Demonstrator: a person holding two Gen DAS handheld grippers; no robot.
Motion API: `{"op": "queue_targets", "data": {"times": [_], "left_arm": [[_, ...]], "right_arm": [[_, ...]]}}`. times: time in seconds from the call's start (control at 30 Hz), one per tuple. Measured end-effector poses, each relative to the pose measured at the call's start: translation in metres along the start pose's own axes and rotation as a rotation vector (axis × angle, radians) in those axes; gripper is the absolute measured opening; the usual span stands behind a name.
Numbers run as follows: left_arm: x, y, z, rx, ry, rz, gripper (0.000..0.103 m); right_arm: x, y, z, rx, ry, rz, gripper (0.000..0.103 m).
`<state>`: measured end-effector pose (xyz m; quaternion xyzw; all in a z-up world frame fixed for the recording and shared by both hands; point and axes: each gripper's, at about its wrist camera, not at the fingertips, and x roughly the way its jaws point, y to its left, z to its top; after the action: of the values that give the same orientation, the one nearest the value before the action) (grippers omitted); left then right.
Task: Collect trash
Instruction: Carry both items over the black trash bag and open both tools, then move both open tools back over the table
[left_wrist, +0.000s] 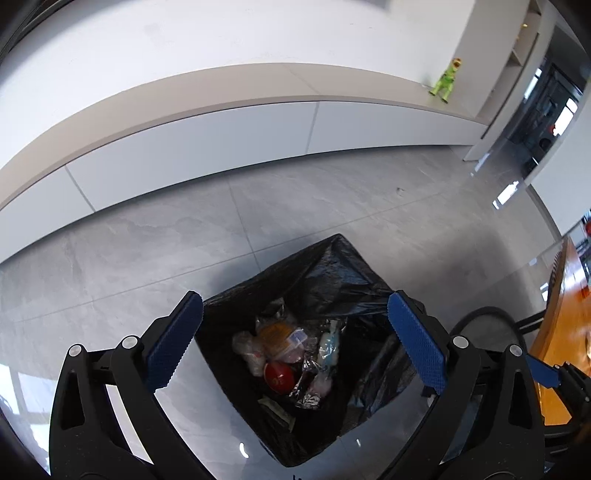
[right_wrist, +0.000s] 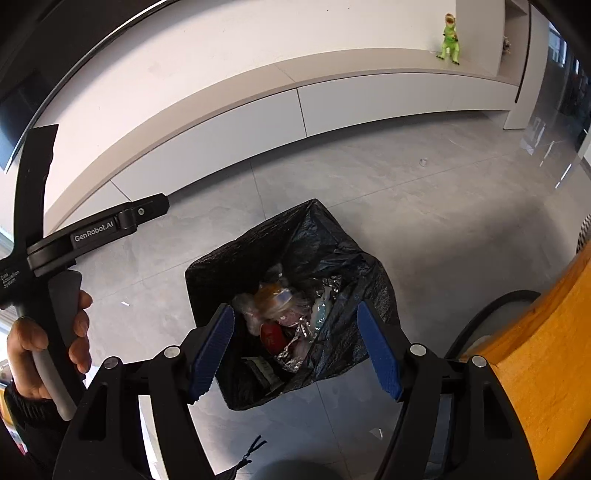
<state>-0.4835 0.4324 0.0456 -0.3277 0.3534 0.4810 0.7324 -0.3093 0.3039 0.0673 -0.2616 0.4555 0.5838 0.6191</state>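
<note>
A bin lined with a black bag (left_wrist: 332, 273) (right_wrist: 325, 240) stands on the grey tile floor. Inside lie crumpled foil (left_wrist: 306, 395) (right_wrist: 295, 354), a red round item (left_wrist: 279, 374) (right_wrist: 272, 334), clear plastic wrappers (left_wrist: 280, 336) (right_wrist: 273, 295) and other scraps. My left gripper (left_wrist: 295, 332) hangs open and empty above the bin. My right gripper (right_wrist: 295, 347) is also open and empty above it. The left gripper's body and the hand holding it (right_wrist: 48, 332) show at the left of the right wrist view.
A long low white cabinet (left_wrist: 221, 136) (right_wrist: 332, 99) runs along the wall, with a green toy dinosaur (left_wrist: 445, 83) (right_wrist: 450, 40) on it. An orange wooden table edge (left_wrist: 561, 332) (right_wrist: 546, 332) is at the right. A small scrap (right_wrist: 423, 161) lies on the floor.
</note>
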Motion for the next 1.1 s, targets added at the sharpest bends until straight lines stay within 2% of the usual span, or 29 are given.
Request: {"op": "queue_targets", "data": {"times": [0.2, 0.4, 0.63, 1.1], "left_arm": [[-0.010, -0.034, -0.011, 0.056, -0.006, -0.040, 0.097], [-0.028, -0.092, -0.021, 0.170, -0.013, -0.132, 0.097], [-0.044, -0.178, -0.034, 0.320, -0.006, -0.246, 0.097], [-0.058, -0.365, -0.087, 0.623, 0.075, -0.454, 0.097]], "right_arm": [[-0.026, -0.006, -0.014, 0.021, -0.034, 0.009, 0.071], [-0.064, -0.042, -0.034, 0.089, -0.084, -0.022, 0.071], [-0.119, -0.111, -0.070, 0.223, -0.147, -0.105, 0.072], [-0.196, -0.254, -0.156, 0.521, -0.231, -0.258, 0.073]]}}
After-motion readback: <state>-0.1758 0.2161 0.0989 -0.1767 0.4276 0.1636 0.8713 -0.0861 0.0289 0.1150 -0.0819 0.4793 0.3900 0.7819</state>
